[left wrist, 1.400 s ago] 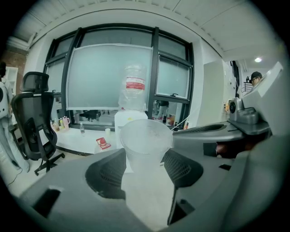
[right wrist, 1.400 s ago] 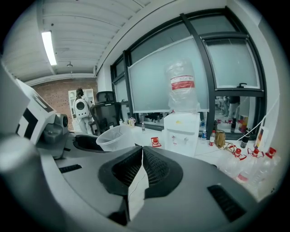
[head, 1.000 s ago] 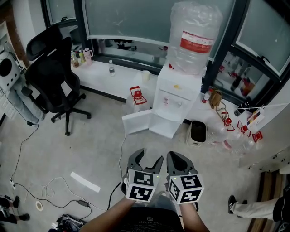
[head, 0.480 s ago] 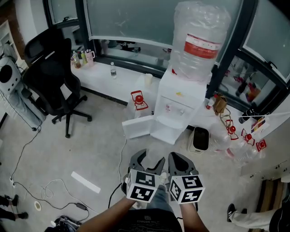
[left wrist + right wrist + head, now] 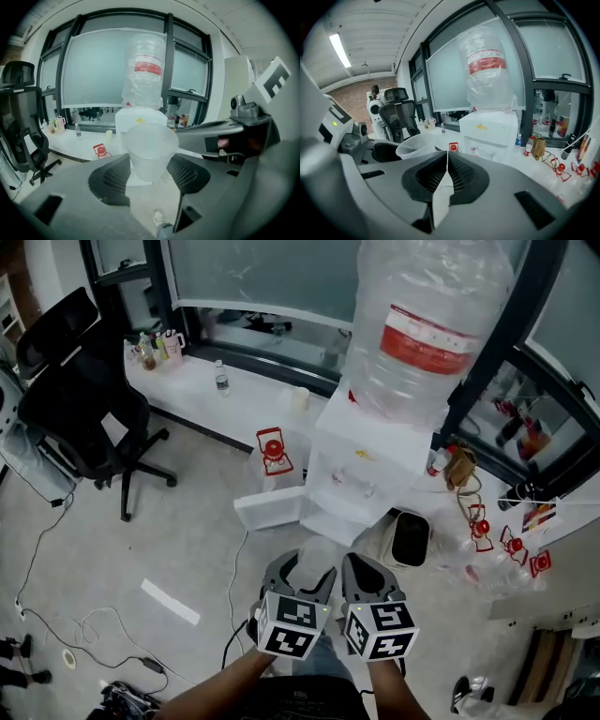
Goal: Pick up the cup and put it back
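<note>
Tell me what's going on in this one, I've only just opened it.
A person holds a gripper in each hand, facing a water dispenser with a big bottle on top. The left gripper grips a clear plastic cup by its sides, upright and clear of any surface. The right gripper is shut on nothing, close beside the left one. The cup has not been put down yet.

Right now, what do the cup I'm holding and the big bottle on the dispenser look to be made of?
The cup looks like thin plastic: a milky, translucent wall with a frosted finish. The bottle seems to be clear plastic, probably rigid, under a crinkled, glossy film wrap, with a red label band, possibly paper or printed film.
</note>
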Demonstrator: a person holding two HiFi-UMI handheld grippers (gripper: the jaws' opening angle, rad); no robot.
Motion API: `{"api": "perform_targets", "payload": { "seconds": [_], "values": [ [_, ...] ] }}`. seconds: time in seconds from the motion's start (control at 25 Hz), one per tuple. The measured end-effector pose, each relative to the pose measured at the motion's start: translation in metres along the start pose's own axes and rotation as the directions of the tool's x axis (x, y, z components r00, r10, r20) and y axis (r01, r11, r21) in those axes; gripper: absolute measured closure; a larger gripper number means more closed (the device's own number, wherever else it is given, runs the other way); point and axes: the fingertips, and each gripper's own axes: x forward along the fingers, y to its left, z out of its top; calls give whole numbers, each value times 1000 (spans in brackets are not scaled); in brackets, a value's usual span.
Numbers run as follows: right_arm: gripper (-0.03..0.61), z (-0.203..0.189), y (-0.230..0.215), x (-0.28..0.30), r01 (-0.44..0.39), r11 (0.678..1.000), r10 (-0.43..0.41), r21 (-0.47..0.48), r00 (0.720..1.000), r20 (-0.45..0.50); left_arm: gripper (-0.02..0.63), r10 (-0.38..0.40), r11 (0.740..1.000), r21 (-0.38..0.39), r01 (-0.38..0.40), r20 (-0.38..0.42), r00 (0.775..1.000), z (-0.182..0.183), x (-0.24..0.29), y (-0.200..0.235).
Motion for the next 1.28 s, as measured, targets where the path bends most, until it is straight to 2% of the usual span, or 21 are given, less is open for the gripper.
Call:
{"api": "perform_targets", "payload": {
  "seconds": [0.4, 0.56, 0.8, 1.08, 1.28],
  "values": [
    [557, 3, -58, 87, -84, 996, 81, -31, 993, -88, 350, 70, 994, -78, -71, -14, 997, 8, 98, 33],
    [557, -10, -74, 119, -97, 995, 93, -29, 989, -113, 350, 88, 994, -61, -90, -24, 996, -3, 124, 46],
    [557, -56, -80, 166, -95, 995, 90, -32, 988, -125, 350, 69, 996, -54, -70, -23, 997, -44, 168, 63],
    [557, -127, -93, 213, -64, 997, 58, -51, 992, -109, 350, 53, 997, -63, -54, -14, 999, -124, 222, 82],
    [557, -179, -112, 244, -33, 997, 25, -72, 994, -106, 350, 31, 999, -41, -31, -11, 999, -175, 267, 92]
  ]
}}
